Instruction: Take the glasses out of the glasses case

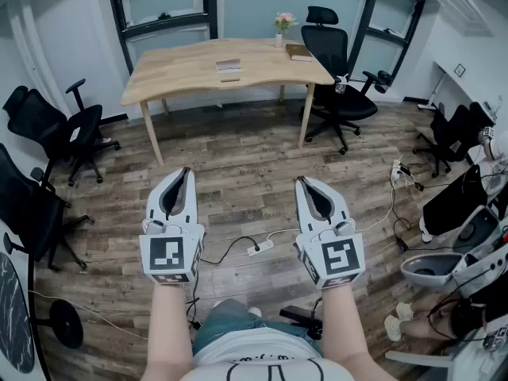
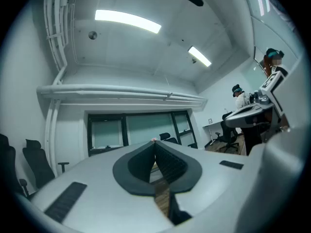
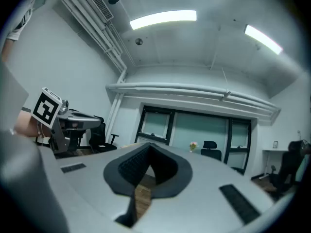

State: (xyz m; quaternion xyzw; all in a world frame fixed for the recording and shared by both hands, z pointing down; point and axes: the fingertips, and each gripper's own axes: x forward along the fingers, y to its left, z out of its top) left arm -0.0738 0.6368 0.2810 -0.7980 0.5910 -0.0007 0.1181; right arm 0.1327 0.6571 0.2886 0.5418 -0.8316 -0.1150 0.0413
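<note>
Seen from the head view, two hand-held grippers reach out side by side over a wood-plank floor. The left gripper (image 1: 185, 171) is at lower left of centre and the right gripper (image 1: 302, 180) at lower right of centre. Each has its jaws pressed together with nothing between them. Each carries one marker cube (image 1: 168, 256) with black-and-white square patterns. At top centre stands one wooden table (image 1: 182, 66), well away from both grippers. It holds one vase of flowers (image 1: 282, 24) and three small things (image 1: 228, 66). Which of them is the glasses case cannot be told. Four black office chairs (image 1: 337, 70) are in view. One white power strip (image 1: 260, 248) lies on the floor. The shirt print (image 1: 266, 363) at the bottom edge is too small to read.
</note>
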